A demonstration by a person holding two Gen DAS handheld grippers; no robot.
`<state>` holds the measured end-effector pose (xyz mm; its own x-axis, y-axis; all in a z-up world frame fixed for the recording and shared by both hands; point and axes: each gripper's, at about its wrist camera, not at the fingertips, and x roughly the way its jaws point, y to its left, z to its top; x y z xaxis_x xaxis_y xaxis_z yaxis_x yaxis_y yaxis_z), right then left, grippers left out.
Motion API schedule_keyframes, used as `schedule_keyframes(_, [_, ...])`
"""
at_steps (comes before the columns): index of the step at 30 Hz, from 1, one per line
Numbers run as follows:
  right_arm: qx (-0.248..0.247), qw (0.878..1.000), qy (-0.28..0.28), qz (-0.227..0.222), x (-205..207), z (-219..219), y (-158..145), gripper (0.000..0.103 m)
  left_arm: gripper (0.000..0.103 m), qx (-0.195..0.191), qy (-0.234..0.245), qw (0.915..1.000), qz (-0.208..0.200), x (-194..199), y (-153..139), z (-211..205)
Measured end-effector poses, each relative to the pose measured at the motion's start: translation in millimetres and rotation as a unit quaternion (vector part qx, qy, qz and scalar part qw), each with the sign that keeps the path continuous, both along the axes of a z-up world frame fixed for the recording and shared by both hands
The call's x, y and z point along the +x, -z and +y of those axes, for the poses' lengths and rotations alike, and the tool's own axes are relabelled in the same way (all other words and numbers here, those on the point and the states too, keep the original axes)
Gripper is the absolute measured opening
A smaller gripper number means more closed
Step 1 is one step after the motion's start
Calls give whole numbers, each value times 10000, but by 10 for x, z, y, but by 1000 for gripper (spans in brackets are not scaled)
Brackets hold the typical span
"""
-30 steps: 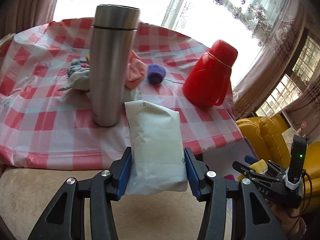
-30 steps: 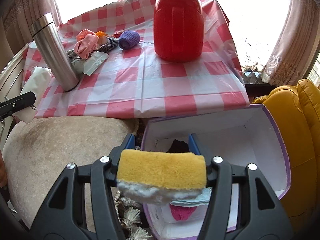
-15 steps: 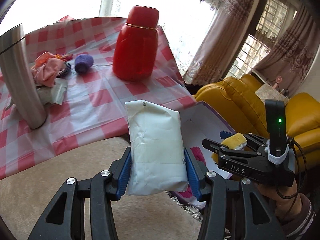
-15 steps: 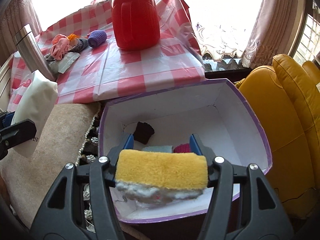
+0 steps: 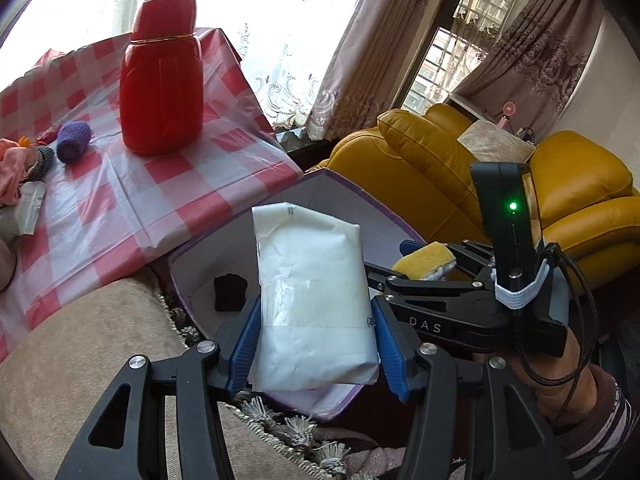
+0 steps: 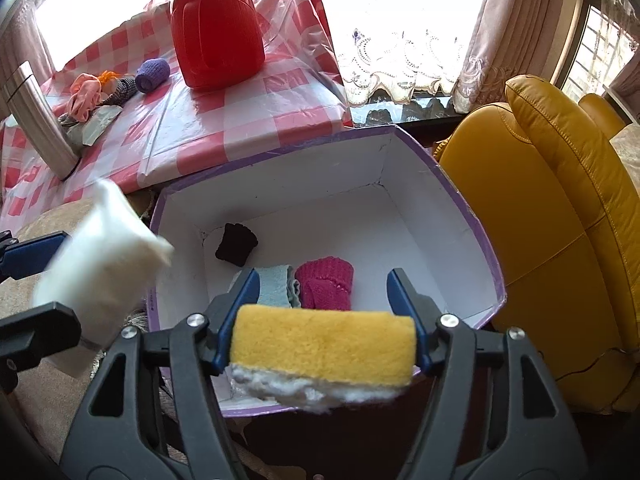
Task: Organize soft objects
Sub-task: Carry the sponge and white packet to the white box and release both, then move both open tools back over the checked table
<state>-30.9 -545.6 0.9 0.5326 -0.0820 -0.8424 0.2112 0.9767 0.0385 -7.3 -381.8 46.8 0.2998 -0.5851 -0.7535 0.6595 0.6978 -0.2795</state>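
My left gripper [image 5: 316, 306] holds an upright white soft packet [image 5: 312, 296] over the near left rim of a white box with a purple rim [image 5: 360, 192]. Its jaws are opening and the packet still stands between the blue pads. My right gripper [image 6: 323, 276] hangs above the box [image 6: 472, 216] with a yellow sponge [image 6: 324, 348] wedged between its pads, and its jaws are opening too. In the box lie a black knit piece [image 6: 236, 244], a light blue cloth [image 6: 274, 284] and a pink knit piece [image 6: 326, 284]. In the right wrist view the packet [image 6: 100, 248] shows blurred at the left.
Behind the box stands a table with a red-checked cloth [image 6: 240, 112]. It bears a red flask [image 6: 216, 28], a steel flask [image 6: 32, 120], a purple knit roll [image 6: 152, 70] and a pink cloth [image 6: 84, 94]. A yellow armchair [image 6: 560, 240] is right of the box and a beige cushion [image 5: 80, 360] left of it.
Both grippers have swung right, away from the table and over the box. The right one's fingertips stand slightly wider. Packet and sponge remain between their pads.
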Motion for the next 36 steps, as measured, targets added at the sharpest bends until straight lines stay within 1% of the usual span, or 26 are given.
schedule_keyframes(2, [1,10000,29,-8,-9,-10,-4,79,66,2,58,10000,12,-18,2,-46])
schedule_keyframes(4, [4,10000,37,-3,-4,-8,-3,80,70,5,78,10000,22,-17,10,-48])
schedule_keyframes(9, [-6,10000,-13,18,9,30,-9,80,70,-45,13,9999,141,26,25,2])
schedule_keyframes(15, [-3,9999,-130,-107,57,130,-104,80,70,-86,-154,9998,121,55,13,166])
schedule_keyframes(21, [5,9988,-450,-193,197,392,-174,80,70,-189,-663,9975,142,144,-1,616])
schedule_keyframes(25, [13,9971,-719,-252,334,630,-220,80,70,-231,-1132,9932,161,196,17,995])
schedule_keyframes(29, [4,9946,-999,-289,479,893,-260,80,70,-234,-1600,9868,129,229,40,1386])
schedule_keyframes(36, [-35,9885,-1466,-377,718,1375,-350,81,70,-311,-2341,9716,126,348,59,2045])
